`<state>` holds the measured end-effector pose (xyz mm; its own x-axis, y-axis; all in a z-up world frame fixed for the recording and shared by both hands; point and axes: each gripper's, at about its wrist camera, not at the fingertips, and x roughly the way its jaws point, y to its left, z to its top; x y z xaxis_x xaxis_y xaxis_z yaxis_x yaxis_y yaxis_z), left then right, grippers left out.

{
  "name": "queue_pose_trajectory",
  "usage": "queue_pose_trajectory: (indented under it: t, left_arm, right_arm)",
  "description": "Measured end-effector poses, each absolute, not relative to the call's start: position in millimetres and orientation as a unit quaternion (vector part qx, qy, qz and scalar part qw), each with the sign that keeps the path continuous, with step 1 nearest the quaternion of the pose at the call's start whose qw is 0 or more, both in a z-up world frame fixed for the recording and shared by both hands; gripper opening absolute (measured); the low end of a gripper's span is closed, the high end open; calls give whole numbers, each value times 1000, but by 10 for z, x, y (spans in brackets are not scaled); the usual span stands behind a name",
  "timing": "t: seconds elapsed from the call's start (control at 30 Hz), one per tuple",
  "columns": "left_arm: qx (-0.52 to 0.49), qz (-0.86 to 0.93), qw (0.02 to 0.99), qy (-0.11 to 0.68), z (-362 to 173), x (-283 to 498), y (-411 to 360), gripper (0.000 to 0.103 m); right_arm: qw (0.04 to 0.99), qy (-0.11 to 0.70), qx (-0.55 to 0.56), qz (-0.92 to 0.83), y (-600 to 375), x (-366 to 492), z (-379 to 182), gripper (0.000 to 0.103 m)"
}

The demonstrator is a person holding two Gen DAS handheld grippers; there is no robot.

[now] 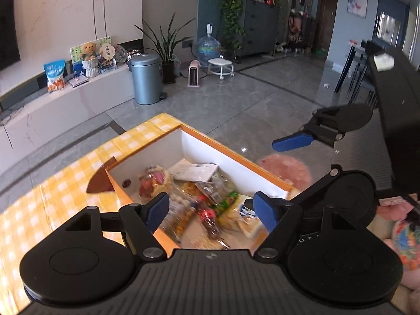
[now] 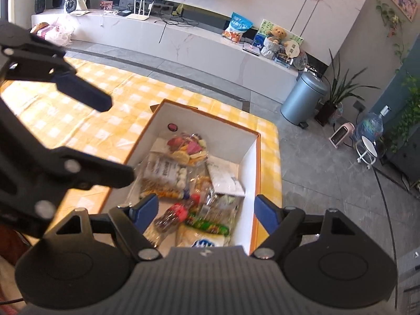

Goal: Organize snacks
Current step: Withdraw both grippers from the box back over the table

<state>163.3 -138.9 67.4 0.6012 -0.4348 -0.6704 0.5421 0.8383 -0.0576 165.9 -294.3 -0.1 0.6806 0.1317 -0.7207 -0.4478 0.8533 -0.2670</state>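
Snacks [image 2: 189, 181] lay piled, seemingly loose, in the orange-rimmed box [image 2: 246, 145] while my left gripper [image 1: 210, 210] and right gripper [image 2: 207, 214] hung above, jaws apart and empty.

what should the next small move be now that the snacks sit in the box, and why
Probably lift both clear of the orange-rimmed white cardboard box: the left hand-held gripper and right hand-held gripper are open and empty, and the loose snack packets lie inside.
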Motion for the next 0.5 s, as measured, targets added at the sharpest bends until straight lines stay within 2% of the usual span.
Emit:
queue_pose_trajectory:
  t: [0.17, 0.2, 0.27, 0.5]
  left_arm:
    - [41, -249, 912, 322, 716, 1318, -1157, 89]
    - [36, -242, 917, 315, 710, 1265, -1116, 90]
    - [23, -226, 926, 303, 681, 1177, -1046, 90]
    - [2, -183, 949, 257, 499, 866, -883, 90]
  right_arm:
    - [906, 349, -191, 146, -2960, 1265, 5, 79]
    - [912, 341, -181, 140, -2963, 1185, 17, 80]
    - [926, 318, -159, 128, -2993, 1041, 15, 90]
    - [961, 254, -73, 80, -2992, 624, -126, 93]
